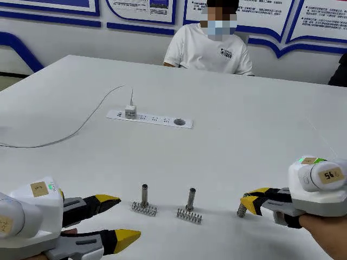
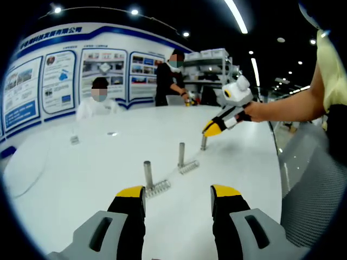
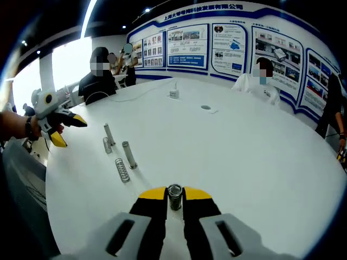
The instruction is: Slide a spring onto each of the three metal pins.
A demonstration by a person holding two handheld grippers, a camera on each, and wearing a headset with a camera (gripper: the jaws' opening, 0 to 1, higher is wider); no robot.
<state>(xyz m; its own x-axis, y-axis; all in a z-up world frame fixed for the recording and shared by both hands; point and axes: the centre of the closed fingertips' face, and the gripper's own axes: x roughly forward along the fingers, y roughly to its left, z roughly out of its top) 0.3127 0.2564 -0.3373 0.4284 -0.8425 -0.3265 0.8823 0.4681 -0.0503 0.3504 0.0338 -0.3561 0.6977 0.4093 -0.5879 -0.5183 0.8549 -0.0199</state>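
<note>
- The coiled steel spring point(image 1: 242, 209) at the right end of the row stands on end, long axis vertical. In the right gripper view its open top ring point(image 3: 174, 196) faces the camera.
- My right tongs point(image 1: 249, 205) pinch that spring from both sides with their yellow tips. I cannot tell whether a pin sits inside it.
- The middle grey metal pin point(image 1: 191, 198) stands upright on the bench. A second loose spring point(image 1: 188, 216) lies flat at its foot on my side, long axis running left to right.
- The left grey metal pin point(image 1: 145, 195) is upright too. A third loose spring point(image 1: 143, 208) lies flat against its base, also pointing sideways along the row.
- My left tongs point(image 1: 127, 218) hover near the left pin with the tips spread wide, holding nothing.
- The white bench point(image 1: 244, 141) carries a flat white power strip point(image 1: 149, 118) farther back, with a thin white cable point(image 1: 65, 138) trailing off to the left.
- A person in a white T-shirt point(image 1: 209, 49) sits at the far edge.
</note>
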